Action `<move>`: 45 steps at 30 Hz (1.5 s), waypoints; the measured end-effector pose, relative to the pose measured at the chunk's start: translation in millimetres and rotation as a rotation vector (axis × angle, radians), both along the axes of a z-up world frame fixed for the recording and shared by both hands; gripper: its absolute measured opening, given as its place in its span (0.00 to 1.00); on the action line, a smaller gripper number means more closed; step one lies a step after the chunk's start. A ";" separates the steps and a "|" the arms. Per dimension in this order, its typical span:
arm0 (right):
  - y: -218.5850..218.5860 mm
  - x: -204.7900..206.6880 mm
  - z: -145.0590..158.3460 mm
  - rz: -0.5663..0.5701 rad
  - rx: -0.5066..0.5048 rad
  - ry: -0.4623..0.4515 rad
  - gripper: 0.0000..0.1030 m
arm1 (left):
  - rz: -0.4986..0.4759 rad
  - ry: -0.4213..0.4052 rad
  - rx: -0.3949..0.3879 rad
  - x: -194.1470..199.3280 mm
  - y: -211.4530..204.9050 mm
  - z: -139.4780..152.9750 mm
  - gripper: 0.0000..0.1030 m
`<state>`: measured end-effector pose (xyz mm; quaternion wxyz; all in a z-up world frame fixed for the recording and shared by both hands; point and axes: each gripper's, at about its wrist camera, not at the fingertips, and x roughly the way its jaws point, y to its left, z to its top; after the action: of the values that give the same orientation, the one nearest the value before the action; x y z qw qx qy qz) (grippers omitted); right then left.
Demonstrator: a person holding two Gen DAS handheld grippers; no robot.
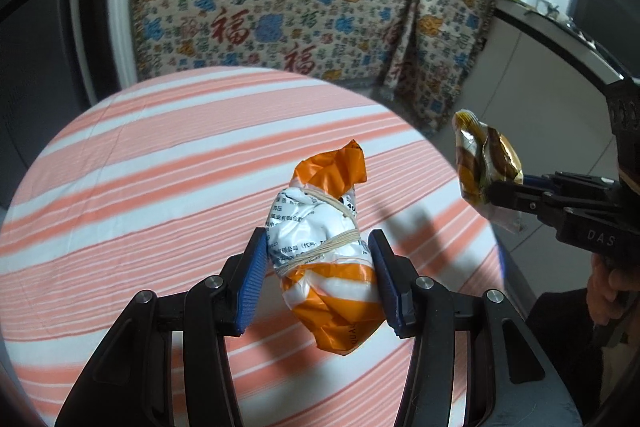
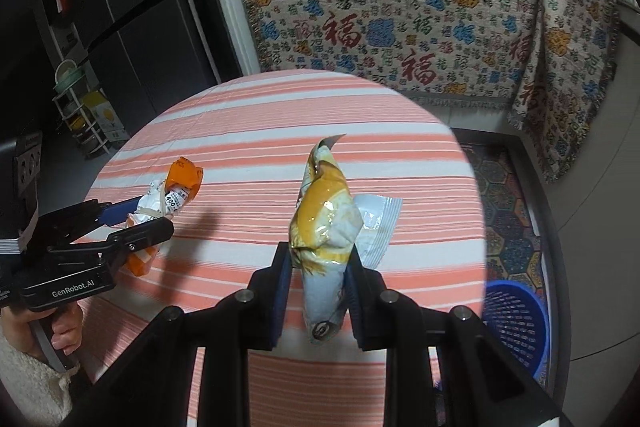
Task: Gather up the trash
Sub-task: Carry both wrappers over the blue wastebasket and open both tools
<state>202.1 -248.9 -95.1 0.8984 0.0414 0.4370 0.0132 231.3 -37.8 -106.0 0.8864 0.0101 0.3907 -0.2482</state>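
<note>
the left gripper [image 1: 318, 279] is clamped on an orange and white packet [image 1: 324, 259] bound with a rubber band [image 1: 320, 247], its blue pads pressing both sides of the bundle. the right gripper [image 2: 318, 291] is closed on a crumpled yellow and white wrapper [image 2: 326, 239], pinched near its lower half. both pieces hang clear above the round table [image 2: 256, 131] with its orange striped cloth, and no other trash shows on the cloth. a blue basket [image 2: 516, 323] sits on the floor just past the table's edge on the right side, the likely place for both.

the wrapper looks like the weaker hold: it is slick, thin and mostly sticks out above the jaws, so a quick swing could let it slide out and drop onto the floor mat [image 2: 504, 195] instead of the basket. the packet bulges below the pads and could tip or squirm loose if squeezed unevenly. with the two grippers near each other, crossing paths toward the one basket risks a bump that knocks either piece free.
</note>
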 end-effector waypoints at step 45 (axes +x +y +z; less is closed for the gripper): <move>-297.9 -97.2 -107.3 -0.486 0.156 0.149 0.25 | -0.406 0.226 0.010 11.1 -338.9 -93.7 0.51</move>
<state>104.9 -546.8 -202.4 0.8346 0.2151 0.4769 -0.1724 242.5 -376.7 -199.6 0.7688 0.0650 0.4788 -0.4188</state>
